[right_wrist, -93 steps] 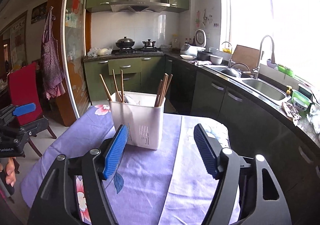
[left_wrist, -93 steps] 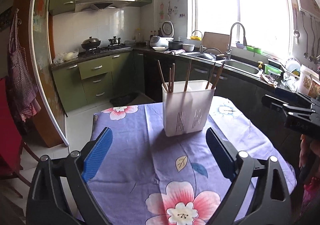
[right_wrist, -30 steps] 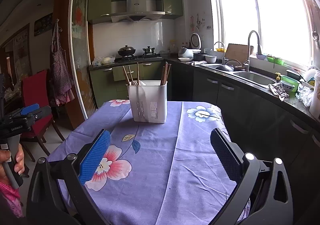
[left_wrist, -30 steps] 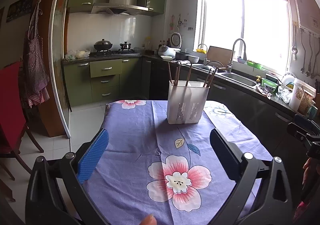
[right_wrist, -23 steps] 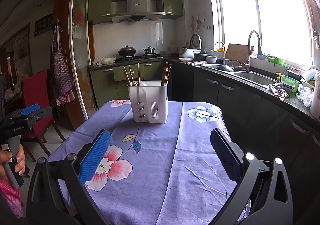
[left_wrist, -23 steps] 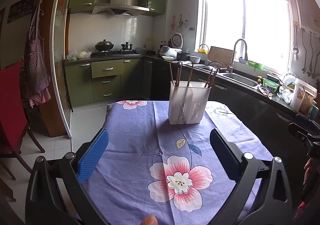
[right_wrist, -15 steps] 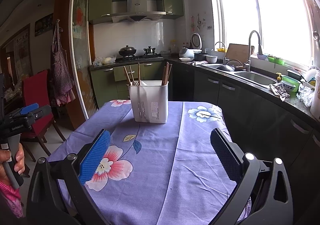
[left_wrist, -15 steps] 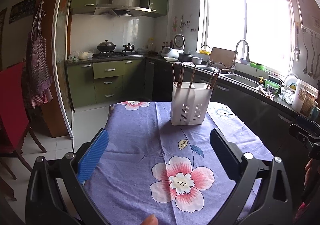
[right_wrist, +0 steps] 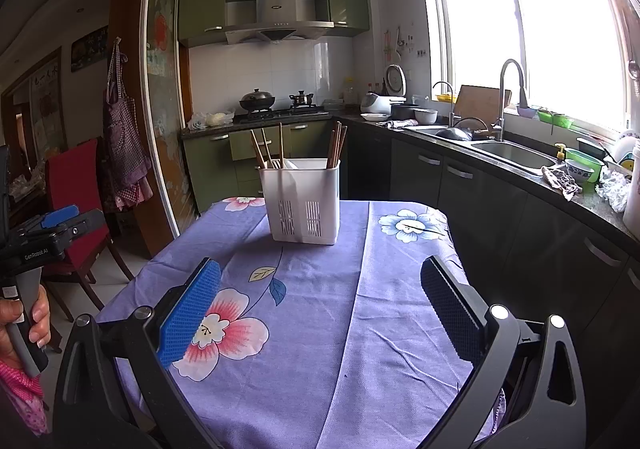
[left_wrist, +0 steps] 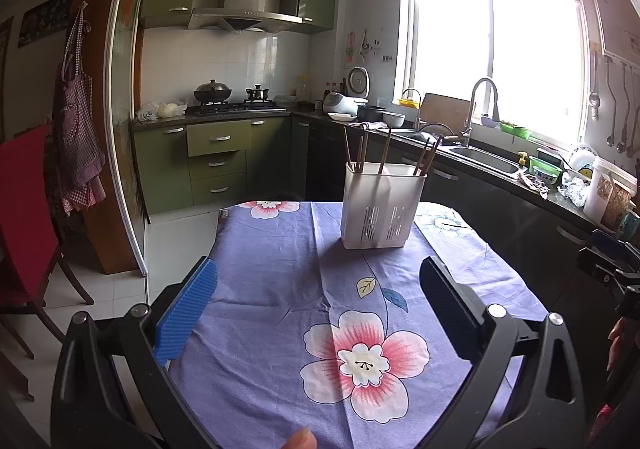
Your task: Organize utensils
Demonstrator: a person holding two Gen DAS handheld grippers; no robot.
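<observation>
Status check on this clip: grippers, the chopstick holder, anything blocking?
Left gripper and right gripper: jaws open, empty, short of the holder. White holder upright on the floral cloth, chopsticks standing inside. Nothing on the cloth between.

The white holder (left_wrist: 380, 205) looked like matt, slotted plastic; the chopsticks (right_wrist: 335, 145) wooden; the flowered tablecloth (left_wrist: 280, 289) was soft, creased cloth.

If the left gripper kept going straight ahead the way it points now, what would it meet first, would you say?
Probably the white utensil holder with chopsticks, slightly right of the left gripper's centre line. Its open fingers hover over bare tablecloth; height is hard to judge.
</observation>
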